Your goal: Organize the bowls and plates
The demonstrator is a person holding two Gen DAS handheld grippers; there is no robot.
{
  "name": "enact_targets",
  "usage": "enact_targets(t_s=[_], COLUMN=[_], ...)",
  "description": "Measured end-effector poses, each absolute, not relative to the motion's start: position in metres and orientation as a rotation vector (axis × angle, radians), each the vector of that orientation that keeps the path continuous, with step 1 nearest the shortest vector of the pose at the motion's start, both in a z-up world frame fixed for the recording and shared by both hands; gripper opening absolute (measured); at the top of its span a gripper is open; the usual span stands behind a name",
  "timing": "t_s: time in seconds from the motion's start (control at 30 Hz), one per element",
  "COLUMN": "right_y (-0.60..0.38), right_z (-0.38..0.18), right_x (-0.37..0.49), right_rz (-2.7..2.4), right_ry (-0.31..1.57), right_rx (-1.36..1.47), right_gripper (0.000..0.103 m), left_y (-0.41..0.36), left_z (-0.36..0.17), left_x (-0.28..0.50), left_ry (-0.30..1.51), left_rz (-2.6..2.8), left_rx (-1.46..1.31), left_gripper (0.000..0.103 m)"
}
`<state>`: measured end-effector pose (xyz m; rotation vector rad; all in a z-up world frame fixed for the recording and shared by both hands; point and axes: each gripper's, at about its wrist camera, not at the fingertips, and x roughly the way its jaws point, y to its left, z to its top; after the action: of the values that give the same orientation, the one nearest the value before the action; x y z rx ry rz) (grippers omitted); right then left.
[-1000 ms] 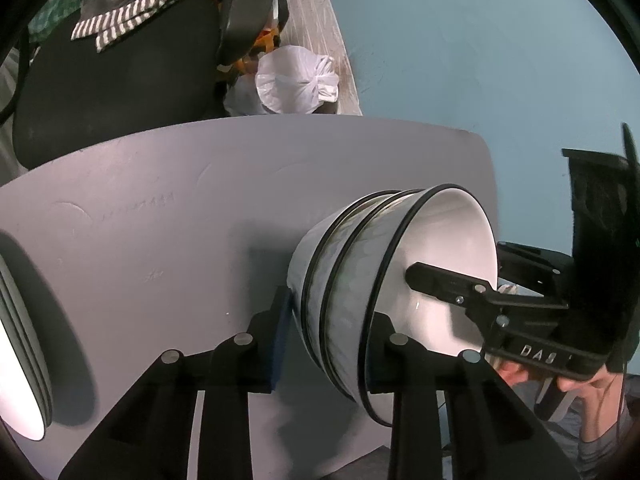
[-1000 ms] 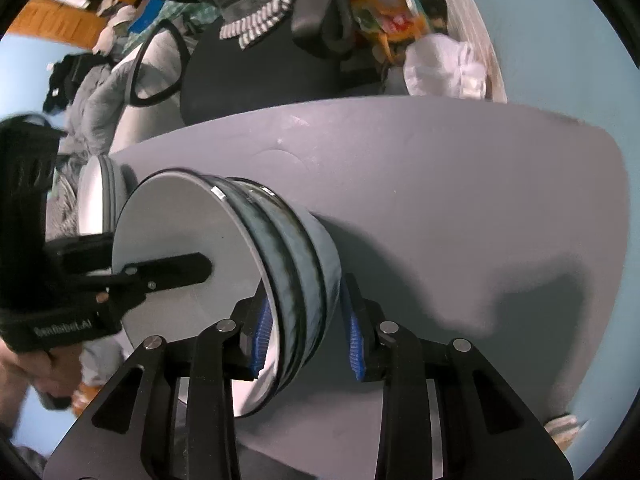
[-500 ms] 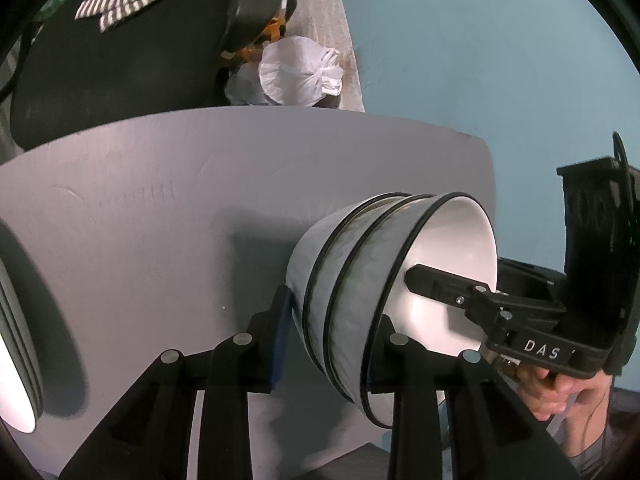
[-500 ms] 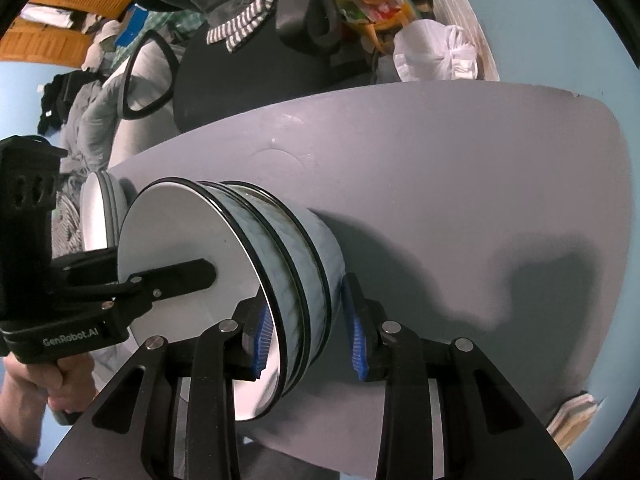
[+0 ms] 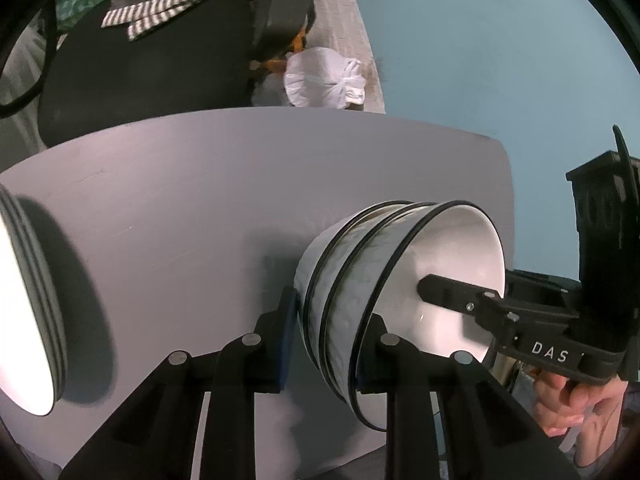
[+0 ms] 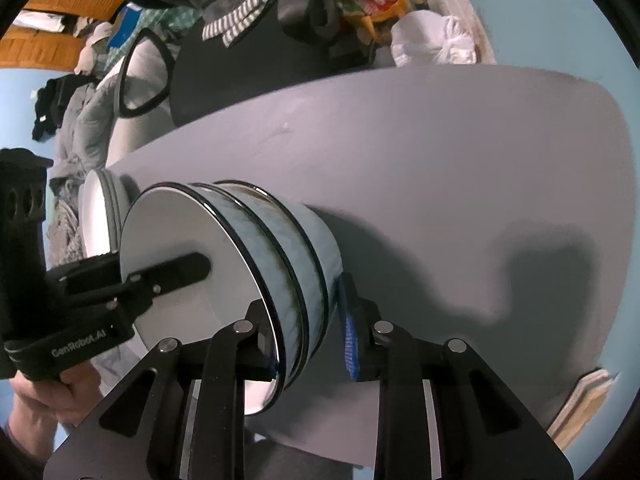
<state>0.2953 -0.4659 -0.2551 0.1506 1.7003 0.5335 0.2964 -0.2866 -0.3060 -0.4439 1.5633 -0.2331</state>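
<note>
Black hand-held gripper [image 5: 326, 344]: blue pads, silver screws; other lettered "DAS" [image 5: 484, 300].

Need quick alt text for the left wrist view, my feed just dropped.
A stack of nested bowls on the grey table is clamped at the rim by both tools: the left tool from below, the right tool from the right. A plate stack sits at the left edge.

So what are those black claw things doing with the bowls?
A person holds a gripper in each hand, and both grip the same stack of three bowls from opposite sides. The left gripper has one of its fingers inside the top bowl and one outside, and so does the right gripper. Both have just been squeezing tighter on the stack. The bowls are over the grey table, and a stack of plates waits at its edge.
</note>
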Motion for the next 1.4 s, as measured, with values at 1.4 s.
enact_targets(t_s=[1.4], right_y=[-0.4], right_z=[-0.264], right_x=[0.266], right_rz=[0.663], right_ry=[1.717], right_rx=[0.113], right_gripper=[0.038], left_y=[-0.215], left_z=[-0.32], left_x=[0.232], left_ry=[1.537], left_rz=[-0.208], left_rx=[-0.627], left_gripper=[0.044])
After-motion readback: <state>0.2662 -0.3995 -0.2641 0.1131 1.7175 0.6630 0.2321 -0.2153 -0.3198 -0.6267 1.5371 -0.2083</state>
